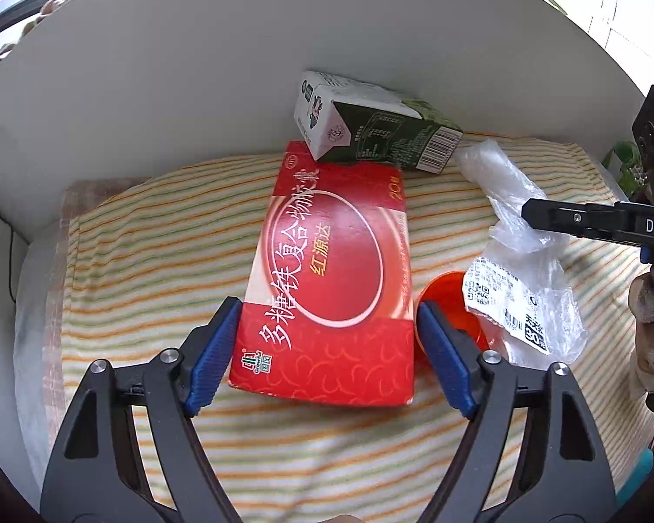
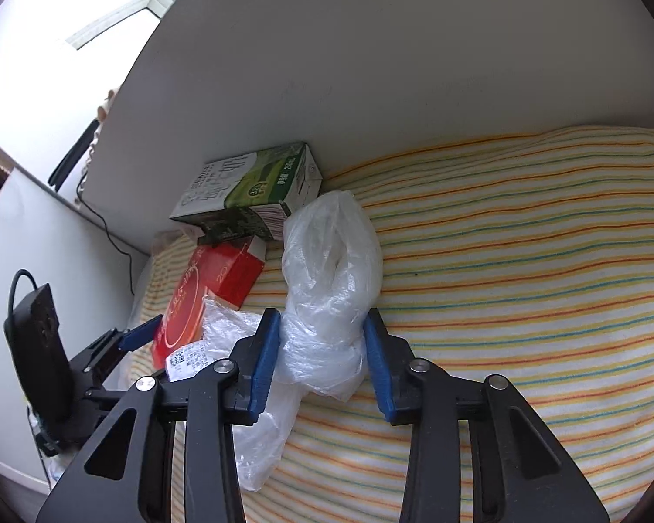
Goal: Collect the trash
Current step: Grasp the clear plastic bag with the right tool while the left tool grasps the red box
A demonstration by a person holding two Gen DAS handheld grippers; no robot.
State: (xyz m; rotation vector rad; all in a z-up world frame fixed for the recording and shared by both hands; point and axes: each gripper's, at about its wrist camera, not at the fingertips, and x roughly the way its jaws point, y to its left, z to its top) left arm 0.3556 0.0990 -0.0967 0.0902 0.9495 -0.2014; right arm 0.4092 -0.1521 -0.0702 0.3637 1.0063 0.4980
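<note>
Striped cloth [image 2: 523, 261] w/ box [image 1: 327, 270], bag [image 2: 331, 279]

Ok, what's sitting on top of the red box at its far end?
A green and white milk carton lies on its side, overlapping the far edge of the red box. How much of the box it covers cannot be seen, nor what lies beneath the box besides the striped cloth.

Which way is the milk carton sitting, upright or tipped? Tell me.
Tipped: the milk carton lies on its side, one end resting on the red box.
</note>
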